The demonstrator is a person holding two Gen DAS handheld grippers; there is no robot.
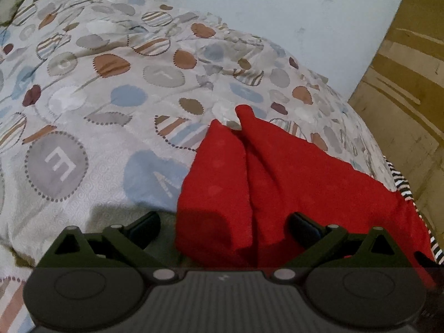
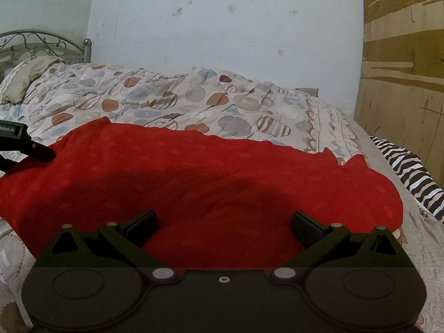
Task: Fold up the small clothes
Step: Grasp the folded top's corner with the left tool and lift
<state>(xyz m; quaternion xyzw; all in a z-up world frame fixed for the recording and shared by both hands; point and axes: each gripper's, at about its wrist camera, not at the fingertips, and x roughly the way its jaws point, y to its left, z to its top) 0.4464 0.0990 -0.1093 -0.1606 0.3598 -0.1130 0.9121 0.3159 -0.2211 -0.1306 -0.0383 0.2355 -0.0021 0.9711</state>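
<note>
1. Notably, the left hand-held gripper (image 1: 224,226) stands with its jaws wide apart, holding nothing; a bunched edge of the red garment (image 1: 277,177) lies between the fingers but is not pinched. Risk: closing here would likely seize several stacked layers at the ridge, so the fold would lift as a clump, not a single edge.

2. Centre: the red garment (image 2: 199,183) lies spread across the patterned bedspread (image 2: 172,102), with two pointed peaks visible in the left wrist view. The bedspread (image 1: 91,88) is soft and rumpled. Risk: a low grasp may catch bedspread fabric along with the garment, dragging both.

3. The right hand-held gripper (image 2: 223,226) is likewise wide open and empty, poised over the near edge of the garment. Risk: if one hand-held gripper closes or lifts before the other, the cloth would probably skew and the fold line would run crooked.

4. Right: a striped cloth (image 2: 413,174) lies just beside the garment's far right end, near the bed's edge, by a plywood panel (image 2: 402,55). Risk: a sweeping fold toward that side could overlap the striped cloth or push the garment toward the bed's edge.
</note>
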